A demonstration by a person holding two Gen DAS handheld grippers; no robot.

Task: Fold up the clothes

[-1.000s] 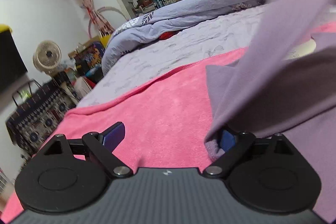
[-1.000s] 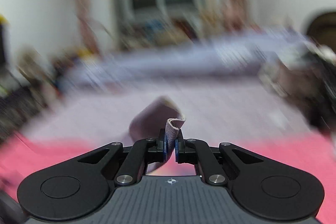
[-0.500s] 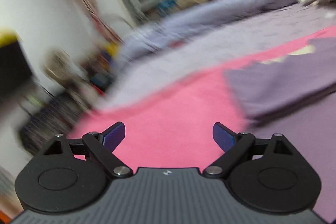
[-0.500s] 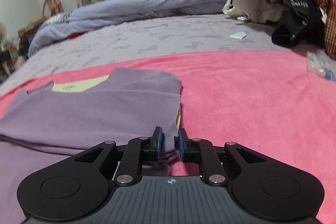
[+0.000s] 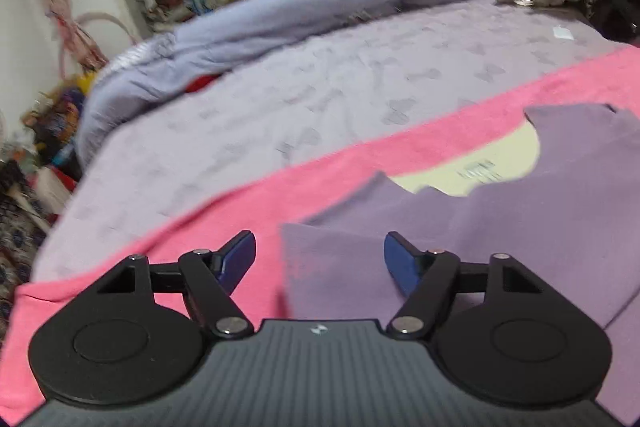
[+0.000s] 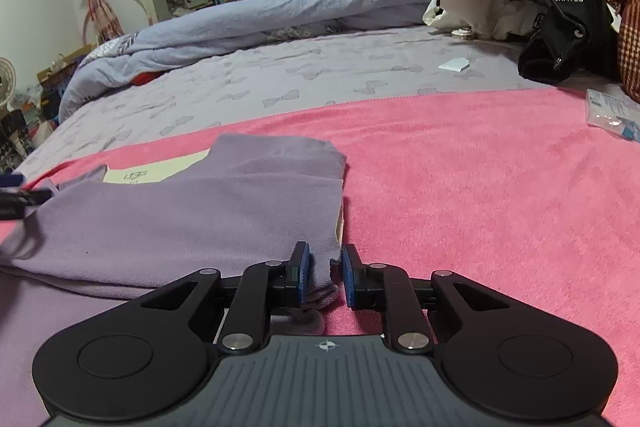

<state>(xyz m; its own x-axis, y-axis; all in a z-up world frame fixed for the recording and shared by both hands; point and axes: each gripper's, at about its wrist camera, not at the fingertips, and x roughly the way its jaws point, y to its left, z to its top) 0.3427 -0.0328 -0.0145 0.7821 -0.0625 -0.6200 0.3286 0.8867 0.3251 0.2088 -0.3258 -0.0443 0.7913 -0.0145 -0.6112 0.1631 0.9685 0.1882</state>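
Purple fleece fills the near ground in both wrist views: the garment (image 6: 192, 223) lies on the pink blanket (image 6: 480, 195), one layer already turned over onto the rest, so a first fold looks done. Nearest the right camera, the right gripper (image 6: 324, 275) has been easing apart, and the folded corner sits between its blue pads (image 6: 301, 269), touching the left one with a gap at the right, so I read it as let go rather than pinched. The left gripper (image 5: 318, 259) is spread, though its jaws have just been narrowing; the garment's left edge lies under it with nothing clamped. Further off, the cream lining (image 5: 480, 167) at the neckline shows toward the blanket's far edge. Beyond the blanket come the lilac bedsheet (image 6: 320, 75) and the rolled duvet (image 6: 260, 15). As I judge it, the side or bottom folds are not yet done, and the piece is too wide to count as finished
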